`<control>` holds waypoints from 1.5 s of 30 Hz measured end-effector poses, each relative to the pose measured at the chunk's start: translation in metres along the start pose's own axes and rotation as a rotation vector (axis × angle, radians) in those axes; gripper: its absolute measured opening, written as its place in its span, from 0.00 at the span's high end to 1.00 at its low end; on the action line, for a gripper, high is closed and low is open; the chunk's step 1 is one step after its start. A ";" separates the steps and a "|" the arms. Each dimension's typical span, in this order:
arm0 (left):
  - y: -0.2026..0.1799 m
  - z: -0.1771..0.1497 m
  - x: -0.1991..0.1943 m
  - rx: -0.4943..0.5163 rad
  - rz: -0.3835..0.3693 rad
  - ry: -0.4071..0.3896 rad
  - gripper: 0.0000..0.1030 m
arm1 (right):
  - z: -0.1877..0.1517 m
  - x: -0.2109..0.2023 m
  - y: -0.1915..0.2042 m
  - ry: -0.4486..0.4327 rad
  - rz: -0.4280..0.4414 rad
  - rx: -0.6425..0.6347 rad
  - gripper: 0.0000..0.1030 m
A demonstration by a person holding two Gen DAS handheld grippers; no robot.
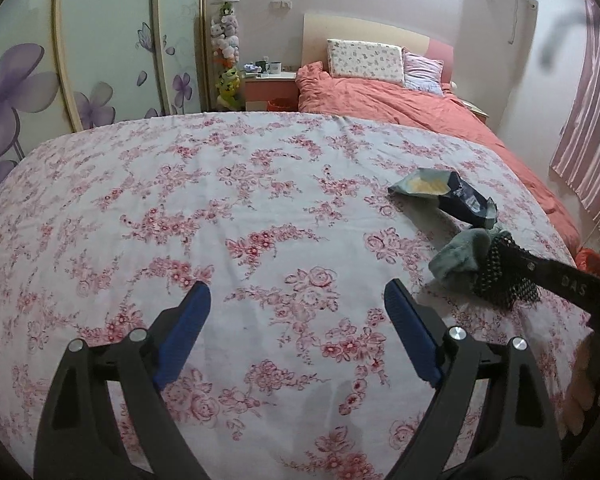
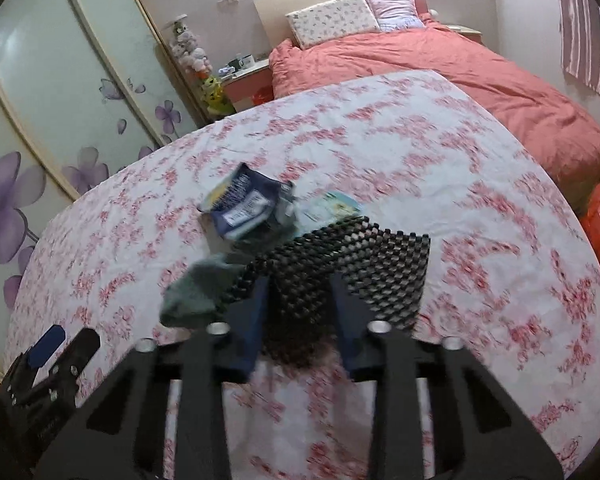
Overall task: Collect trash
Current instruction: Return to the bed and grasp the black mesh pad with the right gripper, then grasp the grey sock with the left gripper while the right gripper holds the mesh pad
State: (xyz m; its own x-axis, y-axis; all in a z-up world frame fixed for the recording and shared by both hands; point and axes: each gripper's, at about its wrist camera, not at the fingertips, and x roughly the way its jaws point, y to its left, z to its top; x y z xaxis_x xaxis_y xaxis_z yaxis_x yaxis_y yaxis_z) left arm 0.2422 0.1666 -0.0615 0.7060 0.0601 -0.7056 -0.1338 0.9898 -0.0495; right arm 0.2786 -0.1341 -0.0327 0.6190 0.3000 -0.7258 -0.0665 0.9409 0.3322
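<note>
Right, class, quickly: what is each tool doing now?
Left tool: open, holding nothing.
Right tool: closed on the black mesh mat.

The left gripper (image 1: 296, 300) has two black moulded arms with triangular cut-outs, each ending in a ribbed blue pad (image 1: 410, 340). Round silver pivot bolts (image 1: 457, 333) sit in pairs behind the pads, where thinner black links cross between the arms. The right gripper (image 2: 298, 300) is built the same way: black arms with cut-outs, darker blue pads (image 2: 252, 336) and silver bolts (image 2: 377, 326) behind them. On the outer side of one of its fingers, pale embossed lettering (image 1: 575, 285) runs along the black plastic.
</note>
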 end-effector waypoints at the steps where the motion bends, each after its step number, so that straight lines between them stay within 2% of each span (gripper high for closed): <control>1: -0.002 0.000 0.000 0.001 -0.006 0.002 0.16 | -0.001 -0.002 -0.004 -0.001 -0.005 0.001 0.86; 6: -0.018 -0.001 0.001 0.024 -0.032 0.006 0.16 | -0.005 -0.008 -0.020 -0.025 -0.059 0.004 0.90; 11: -0.036 0.000 -0.001 0.052 -0.057 -0.004 0.15 | -0.003 -0.020 -0.044 -0.068 -0.174 0.051 0.90; 14: -0.045 0.001 0.001 0.063 -0.068 -0.008 0.14 | -0.002 -0.022 -0.058 -0.072 -0.165 0.077 0.88; 15: -0.047 0.002 0.002 0.066 -0.073 -0.008 0.14 | -0.001 -0.022 -0.061 -0.068 -0.137 0.092 0.84; 17: -0.053 0.004 0.004 0.070 -0.086 -0.009 0.13 | 0.000 -0.023 -0.067 -0.066 -0.114 0.110 0.59; 19: -0.059 0.007 0.006 0.072 -0.100 -0.012 0.13 | 0.002 -0.021 -0.066 -0.077 -0.102 0.112 0.46; 24: -0.071 0.014 0.014 0.078 -0.135 -0.011 0.13 | 0.006 -0.006 -0.057 -0.044 -0.119 0.074 0.42; 25: -0.075 0.015 0.016 0.084 -0.142 -0.009 0.13 | 0.006 -0.004 -0.057 -0.039 -0.132 0.066 0.42; 27: -0.081 0.016 0.019 0.098 -0.151 -0.009 0.13 | 0.004 -0.004 -0.055 -0.045 -0.168 0.034 0.53; 29: -0.086 0.016 0.025 0.113 -0.154 0.000 0.13 | 0.002 -0.005 -0.055 -0.048 -0.213 0.014 0.70; 32: -0.094 0.015 0.032 0.125 -0.170 0.018 0.14 | 0.001 -0.008 -0.065 -0.047 -0.213 0.026 0.87; 38: -0.108 0.014 0.049 0.143 -0.175 0.071 0.23 | -0.001 -0.011 -0.073 -0.050 -0.214 0.031 0.88; 42: -0.112 0.016 0.054 0.145 -0.178 0.081 0.26 | -0.001 -0.011 -0.072 -0.050 -0.208 0.036 0.88; 45: -0.114 0.017 0.055 0.147 -0.183 0.079 0.35 | -0.002 -0.011 -0.072 -0.050 -0.208 0.036 0.88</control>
State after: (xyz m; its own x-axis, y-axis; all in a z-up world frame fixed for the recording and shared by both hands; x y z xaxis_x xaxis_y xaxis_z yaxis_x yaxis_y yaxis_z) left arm 0.3082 0.0591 -0.0833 0.6515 -0.1262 -0.7481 0.0979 0.9918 -0.0821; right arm 0.2756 -0.2053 -0.0499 0.6548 0.0910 -0.7503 0.0944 0.9751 0.2007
